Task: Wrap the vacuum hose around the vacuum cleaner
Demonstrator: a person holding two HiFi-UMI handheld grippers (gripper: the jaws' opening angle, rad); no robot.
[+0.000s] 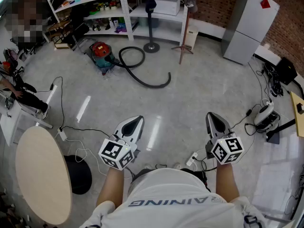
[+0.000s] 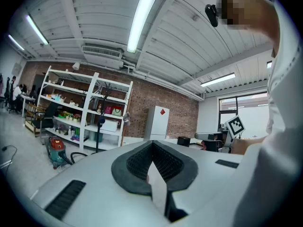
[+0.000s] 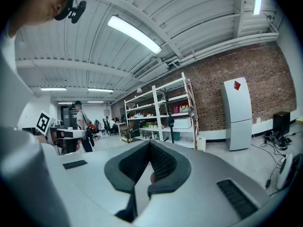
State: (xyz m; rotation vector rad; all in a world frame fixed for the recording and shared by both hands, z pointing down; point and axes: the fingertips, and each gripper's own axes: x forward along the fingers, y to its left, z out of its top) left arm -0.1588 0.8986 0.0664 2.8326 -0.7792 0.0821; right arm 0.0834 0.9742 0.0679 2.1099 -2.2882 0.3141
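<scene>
Only head view showing full black hose (image 1: pixel 142 83) curving across glossy floor by red vacuum cleaner (image 1: pixel 100 51); left gripper (image 1: pixel 137 119), right gripper (image 1: pixel 212 116) sitting closed, empty.

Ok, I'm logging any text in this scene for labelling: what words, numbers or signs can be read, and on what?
"AINING": print on the person's shirt, the rest of the word unclear.
Red diamond sign, no words: on the white fridge.
Square black-and-white markers, no letters: on the cubes of the left gripper and right gripper.
Labels on the shelf goods: too small to read.
</scene>
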